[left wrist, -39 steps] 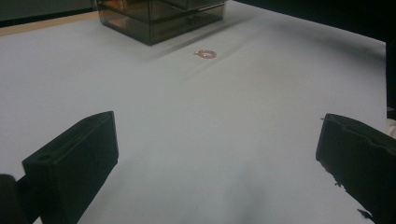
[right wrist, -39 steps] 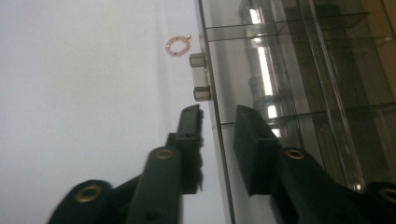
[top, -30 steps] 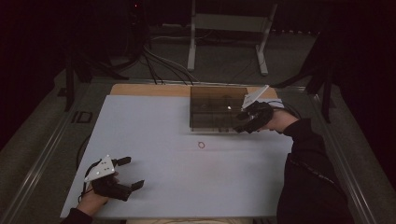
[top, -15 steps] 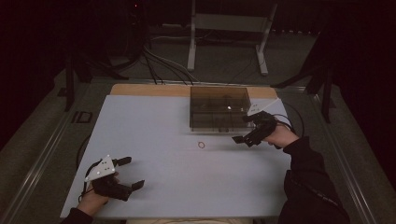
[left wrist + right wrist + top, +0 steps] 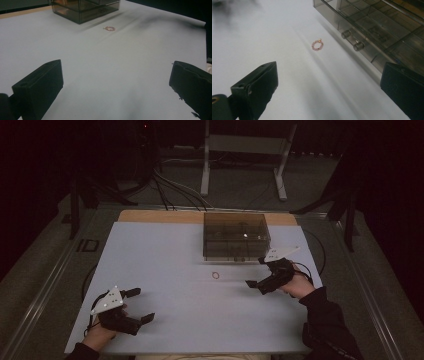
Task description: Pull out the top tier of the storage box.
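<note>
The small pink beaded ring (image 5: 215, 275) lies on the white table (image 5: 165, 270), just in front of the smoky clear plastic drawer box (image 5: 235, 236). My right gripper (image 5: 255, 272), its 2 jaws just opened wide and empty, points at it from the right, so I should come down low and straddle it squarely before closing. My left gripper (image 5: 142, 306) rests wide open near the front edge, well apart.

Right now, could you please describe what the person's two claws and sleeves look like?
Both are black handheld tools. The left claw and the right claw each carry a pale grey three-cornered plate with small dark dots on top, and a thin black cable trails from each. In the gripper views the jaws are thick, blocky black pads. The right arm wears a dark long sleeve; a dark cuff shows at the left wrist.
</note>
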`<state>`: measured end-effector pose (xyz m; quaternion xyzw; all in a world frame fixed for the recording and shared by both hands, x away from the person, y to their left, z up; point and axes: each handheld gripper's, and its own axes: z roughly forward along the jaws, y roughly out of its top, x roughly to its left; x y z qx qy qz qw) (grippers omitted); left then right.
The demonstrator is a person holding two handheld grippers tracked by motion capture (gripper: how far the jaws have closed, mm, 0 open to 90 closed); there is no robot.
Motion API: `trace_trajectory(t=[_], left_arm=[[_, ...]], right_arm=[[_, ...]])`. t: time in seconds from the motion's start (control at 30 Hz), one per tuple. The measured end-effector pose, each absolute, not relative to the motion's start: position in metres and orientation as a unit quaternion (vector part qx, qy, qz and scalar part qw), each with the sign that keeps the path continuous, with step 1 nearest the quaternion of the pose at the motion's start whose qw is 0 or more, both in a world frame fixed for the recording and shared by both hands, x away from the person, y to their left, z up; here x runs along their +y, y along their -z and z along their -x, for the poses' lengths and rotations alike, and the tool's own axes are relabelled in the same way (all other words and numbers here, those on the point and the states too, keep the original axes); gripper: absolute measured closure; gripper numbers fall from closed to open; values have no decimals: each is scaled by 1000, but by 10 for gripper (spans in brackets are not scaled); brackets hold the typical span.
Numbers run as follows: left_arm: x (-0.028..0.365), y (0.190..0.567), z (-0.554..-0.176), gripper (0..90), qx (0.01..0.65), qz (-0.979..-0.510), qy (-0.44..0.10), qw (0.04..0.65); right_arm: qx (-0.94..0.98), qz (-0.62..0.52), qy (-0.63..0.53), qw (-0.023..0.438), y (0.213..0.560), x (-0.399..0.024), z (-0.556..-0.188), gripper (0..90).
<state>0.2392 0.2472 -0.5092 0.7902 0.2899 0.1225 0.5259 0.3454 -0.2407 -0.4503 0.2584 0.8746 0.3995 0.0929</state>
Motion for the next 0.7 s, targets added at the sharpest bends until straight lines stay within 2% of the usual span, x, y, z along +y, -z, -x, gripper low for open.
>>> trace_trajectory(t=[0.7], left_arm=[[247,508,-239,0,286,-790,-123,528]], right_arm=[[850,-317,-407,109,497,-236,-309,19]])
